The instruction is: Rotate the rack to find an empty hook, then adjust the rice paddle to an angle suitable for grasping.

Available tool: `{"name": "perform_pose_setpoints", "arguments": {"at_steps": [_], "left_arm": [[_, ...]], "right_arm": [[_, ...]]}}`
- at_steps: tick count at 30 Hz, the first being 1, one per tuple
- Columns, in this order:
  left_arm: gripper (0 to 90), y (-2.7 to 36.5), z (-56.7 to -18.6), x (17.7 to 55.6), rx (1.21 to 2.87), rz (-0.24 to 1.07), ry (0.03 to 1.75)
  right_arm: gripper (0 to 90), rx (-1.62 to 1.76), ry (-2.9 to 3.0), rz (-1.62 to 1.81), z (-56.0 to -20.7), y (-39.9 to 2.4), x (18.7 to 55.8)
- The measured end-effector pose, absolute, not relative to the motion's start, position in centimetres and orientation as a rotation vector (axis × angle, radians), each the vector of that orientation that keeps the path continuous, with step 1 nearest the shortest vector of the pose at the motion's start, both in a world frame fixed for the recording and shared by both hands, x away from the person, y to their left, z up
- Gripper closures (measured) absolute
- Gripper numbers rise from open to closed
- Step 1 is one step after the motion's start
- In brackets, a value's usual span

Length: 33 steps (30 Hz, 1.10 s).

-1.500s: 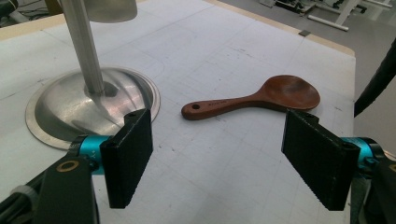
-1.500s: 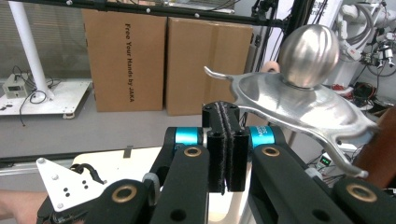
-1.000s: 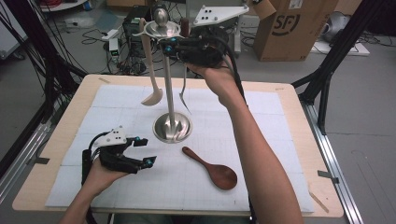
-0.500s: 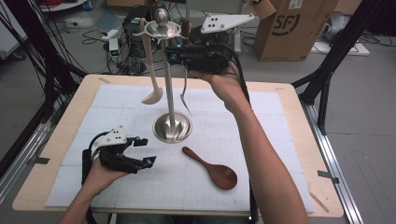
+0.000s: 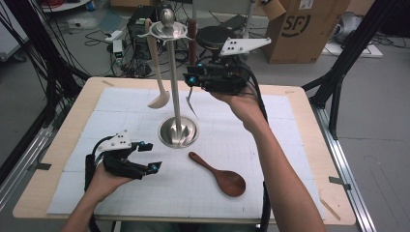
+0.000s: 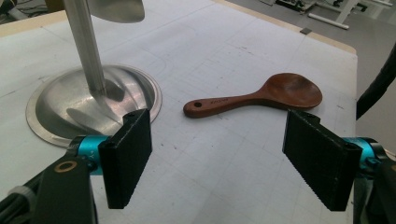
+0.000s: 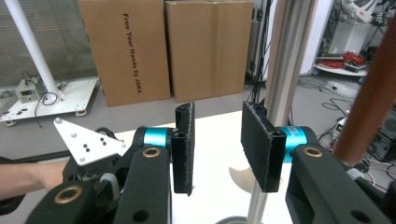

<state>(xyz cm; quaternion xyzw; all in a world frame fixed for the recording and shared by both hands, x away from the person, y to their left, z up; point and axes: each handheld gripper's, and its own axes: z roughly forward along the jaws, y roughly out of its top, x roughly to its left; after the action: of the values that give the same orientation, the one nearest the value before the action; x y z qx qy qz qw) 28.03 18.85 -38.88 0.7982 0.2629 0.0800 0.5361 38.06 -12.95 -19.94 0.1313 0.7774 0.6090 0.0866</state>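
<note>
Two grippers work at the table [image 5: 309, 145]. The right gripper [image 5: 189, 79], held up beside the rack [image 5: 174, 87], has just been opening its jaws; nothing sits between them, and the fork [image 5: 190, 72] hangs from the rack just beside its tips. The left gripper [image 5: 147, 157] rests low, jaws wide and empty, near the wooden spoon [image 5: 217, 174] lying by the rack's base [image 6: 60, 105].
</note>
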Motion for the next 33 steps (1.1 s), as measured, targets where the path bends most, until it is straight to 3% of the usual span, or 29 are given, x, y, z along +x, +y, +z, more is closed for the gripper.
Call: {"name": "perform_pose_setpoints", "arguments": {"at_steps": [33], "left_arm": [[24.5,18.8,-39.0,27.9,1.905,0.193,0.631]], "right_arm": [[58.8,0.506,2.420,1.724,-27.7,-16.4,35.3]]}}
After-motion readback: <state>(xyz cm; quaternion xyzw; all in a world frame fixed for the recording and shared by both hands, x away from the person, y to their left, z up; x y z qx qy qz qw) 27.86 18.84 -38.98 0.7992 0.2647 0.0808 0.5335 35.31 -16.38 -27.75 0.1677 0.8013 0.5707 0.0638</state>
